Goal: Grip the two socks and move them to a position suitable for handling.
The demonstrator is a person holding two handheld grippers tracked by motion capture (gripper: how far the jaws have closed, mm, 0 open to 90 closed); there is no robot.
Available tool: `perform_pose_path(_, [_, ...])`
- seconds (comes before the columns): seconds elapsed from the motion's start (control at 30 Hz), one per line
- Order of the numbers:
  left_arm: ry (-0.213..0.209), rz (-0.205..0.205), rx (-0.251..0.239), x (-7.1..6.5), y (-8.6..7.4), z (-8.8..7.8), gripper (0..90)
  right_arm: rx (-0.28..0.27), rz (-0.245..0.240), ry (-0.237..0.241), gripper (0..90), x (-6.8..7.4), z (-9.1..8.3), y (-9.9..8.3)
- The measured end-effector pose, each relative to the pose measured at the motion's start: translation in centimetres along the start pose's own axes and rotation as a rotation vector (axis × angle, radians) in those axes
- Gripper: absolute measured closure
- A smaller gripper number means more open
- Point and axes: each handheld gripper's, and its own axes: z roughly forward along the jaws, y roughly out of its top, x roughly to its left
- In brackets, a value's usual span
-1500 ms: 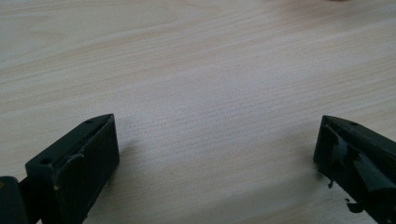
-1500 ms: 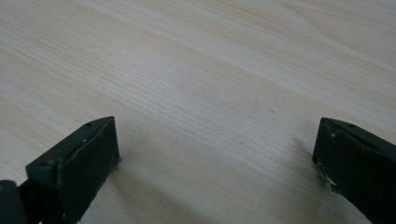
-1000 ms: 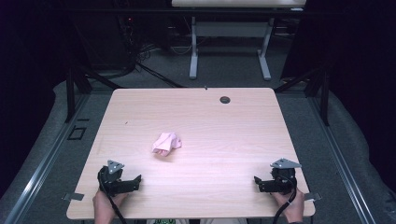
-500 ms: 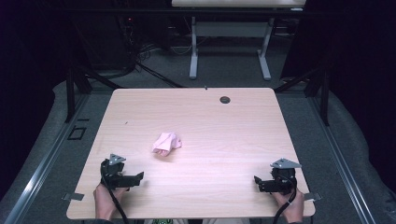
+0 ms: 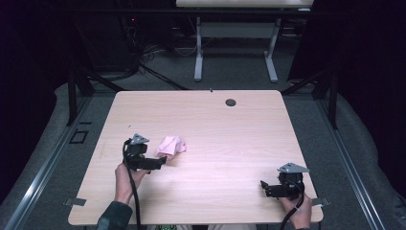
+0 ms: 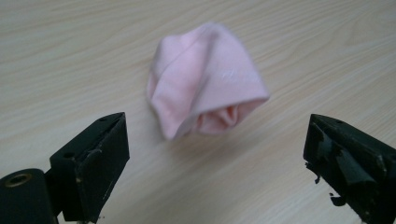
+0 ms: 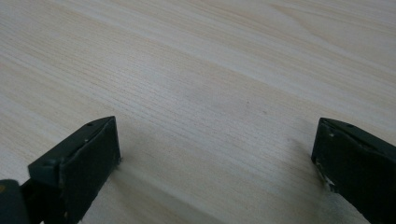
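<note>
A crumpled pink cloth (image 5: 171,145) lies on the wooden table (image 5: 230,134), left of centre. My left gripper (image 5: 162,161) sits just in front of it, jaws pointing right toward the cloth's near edge. In the left gripper view the pink cloth (image 6: 205,79) lies a little ahead of the left gripper (image 6: 217,168), whose jaws stand wide apart with nothing between them. My right gripper (image 5: 264,187) rests near the table's front right corner, pointing left. In the right gripper view the right gripper (image 7: 217,163) is open over bare wood.
A small dark grommet (image 5: 231,102) is set in the table near its far edge. Beyond the table stand the white legs of another desk (image 5: 198,52), with cables on the floor. Dark frame bars flank both sides of the table.
My left gripper has moved forward and to the right, from the front left part of the table up to the pink cloth. The right gripper has stayed in place.
</note>
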Motion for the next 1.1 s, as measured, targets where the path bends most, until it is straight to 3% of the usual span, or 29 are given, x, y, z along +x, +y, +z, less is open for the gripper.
perform_pose_path(0.13, [-0.002,-0.001,0.016,-0.7,2.5,1.7,10.2,0.000,0.006,-0.010,0.7,0.0,0.0,0.0])
perform_pose_path(0.27, [0.027,0.000,0.097,-0.7,3.9,4.0,15.4,-0.002,0.009,-0.013,1.1,0.1,-0.1,0.0])
perform_pose_path(0.43, [0.045,-0.025,0.185,-0.4,3.9,6.5,24.9,-0.006,0.013,-0.009,1.4,0.1,-0.1,0.0])
perform_pose_path(0.47, [0.056,-0.022,0.202,-0.3,3.7,7.0,32.1,-0.003,0.008,-0.013,2.2,0.1,-0.1,-0.1])
perform_pose_path(0.63, [0.058,-0.042,0.231,0.0,3.3,7.6,40.4,-0.003,0.005,-0.013,2.6,0.1,-0.2,0.0])
perform_pose_path(0.7, [0.064,-0.036,0.247,0.0,3.1,8.0,48.5,-0.005,0.005,-0.013,2.9,0.1,-0.2,-0.1])
perform_pose_path(0.83, [0.067,-0.037,0.251,0.1,3.0,8.1,56.4,-0.011,0.009,-0.012,3.4,0.1,-0.1,-0.1])
perform_pose_path(0.97, [0.060,-0.038,0.228,0.4,2.7,8.1,75.1,-0.012,0.012,-0.011,3.9,0.1,-0.1,-0.1])
perform_pose_path(1.1, [0.053,-0.037,0.211,0.6,2.6,8.0,78.5,-0.013,0.011,-0.011,4.5,0.1,-0.1,-0.1])
